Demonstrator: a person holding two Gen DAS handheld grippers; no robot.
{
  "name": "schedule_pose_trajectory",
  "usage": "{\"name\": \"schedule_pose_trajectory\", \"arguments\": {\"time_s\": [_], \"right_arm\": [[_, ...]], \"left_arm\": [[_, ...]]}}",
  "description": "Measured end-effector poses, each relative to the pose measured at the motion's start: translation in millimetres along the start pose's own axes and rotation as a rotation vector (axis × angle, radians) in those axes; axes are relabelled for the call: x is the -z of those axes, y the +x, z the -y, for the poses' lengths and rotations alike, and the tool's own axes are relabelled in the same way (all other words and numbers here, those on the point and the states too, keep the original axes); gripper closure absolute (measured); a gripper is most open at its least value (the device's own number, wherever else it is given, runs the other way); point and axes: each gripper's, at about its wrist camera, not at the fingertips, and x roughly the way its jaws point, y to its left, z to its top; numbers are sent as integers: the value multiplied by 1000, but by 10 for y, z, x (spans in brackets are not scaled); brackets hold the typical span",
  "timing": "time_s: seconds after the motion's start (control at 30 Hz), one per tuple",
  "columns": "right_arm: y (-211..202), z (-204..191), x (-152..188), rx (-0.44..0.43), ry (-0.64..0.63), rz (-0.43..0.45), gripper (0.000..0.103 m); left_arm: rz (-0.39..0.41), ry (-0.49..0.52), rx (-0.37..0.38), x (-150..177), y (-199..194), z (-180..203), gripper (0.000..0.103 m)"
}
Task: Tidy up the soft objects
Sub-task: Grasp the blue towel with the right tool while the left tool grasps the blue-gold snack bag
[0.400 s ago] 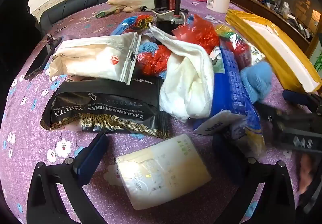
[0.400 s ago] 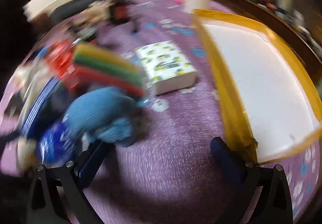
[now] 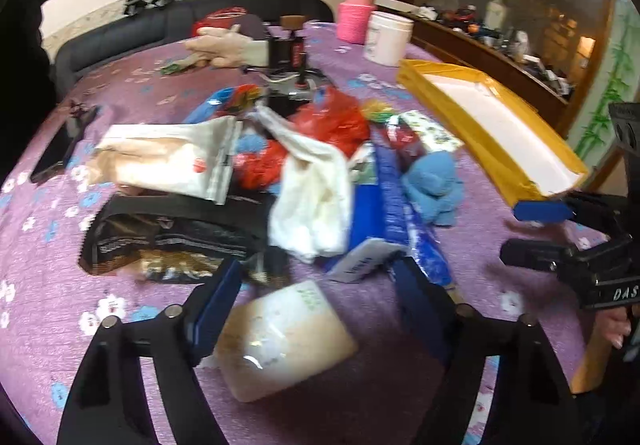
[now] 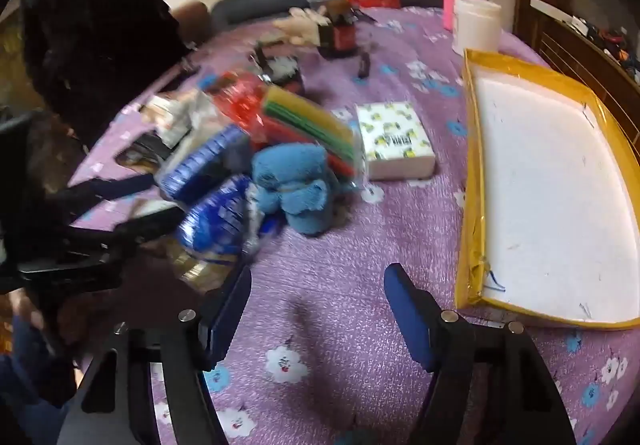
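A heap of soft things lies on the purple flowered tablecloth (image 3: pixel 400 385): a white cloth (image 3: pixel 316 201), a blue plush towel (image 3: pixel 432 181) (image 4: pixel 296 185), blue packs (image 3: pixel 396 205) (image 4: pixel 216 213), a black packet (image 3: pixel 160 237), a white zip bag (image 3: pixel 168 161) and a red bag (image 3: pixel 332 121). My left gripper (image 3: pixel 316 285) (image 4: pixel 160 197) is open, its jaws on either side of a cream tissue pack (image 3: pixel 280 341) that lies flat on the cloth. Over bare cloth in front of the plush towel, my right gripper (image 4: pixel 318 301) (image 3: pixel 514 231) is open and holds nothing.
A yellow-rimmed white tray (image 4: pixel 560 185) (image 3: pixel 500 125) lies on the right. Beside the heap are a patterned tissue box (image 4: pixel 396 141) and a striped sponge pack (image 4: pixel 308 121). Farther back stand a pink bottle (image 3: pixel 354 17), a white jar (image 3: pixel 388 39) and a black device (image 3: pixel 288 53). A person in dark clothing (image 4: pixel 100 37) stands at the left.
The left jaws stand narrower around the cream pack than before. The right gripper has drawn back from the blue plush towel, which now lies farther ahead of it.
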Motion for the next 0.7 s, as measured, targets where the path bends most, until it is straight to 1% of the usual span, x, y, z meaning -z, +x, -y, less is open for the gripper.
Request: {"name": "schedule_pose_trajectory", "arguments": {"time_s": [0.07,0.1,0.17,0.23,0.27,0.33,0.4,0.43,0.5,0.53,0.57,0.7], "right_arm": [[-175,-102,171,5,-25,35,30],[-163,-84,111,-20,-25,32,30],[-180,-173,132,-38,-37,33,30],[-141,-300,150,1,-60,61,30],[-113,-306,118,17,-60,82,30],[-7,-321,45,13,-55,76,30],[84,-313,-7,7,-38,89,32],[122,-298,-32,-4,-37,85,35],[241,-292,-63,5,-31,63,59],[272,-285,-63,13,-20,52,59],[271,-280,-56,2,-13,59,60],[125,-258,31,-1,-3,110,64]], "left_arm": [[9,10,14,7,-23,32,33],[10,11,21,3,-23,41,35],[12,8,29,10,-20,47,35],[16,3,29,17,-28,49,35],[17,1,29,17,-31,46,35],[18,-5,33,19,-37,37,36],[26,-11,35,11,-50,23,36],[32,-15,43,12,-62,18,36],[35,-18,52,6,-68,12,36],[34,-17,50,4,-65,14,36],[32,-16,47,5,-59,18,36],[43,-7,51,0,-75,35,38]]}}
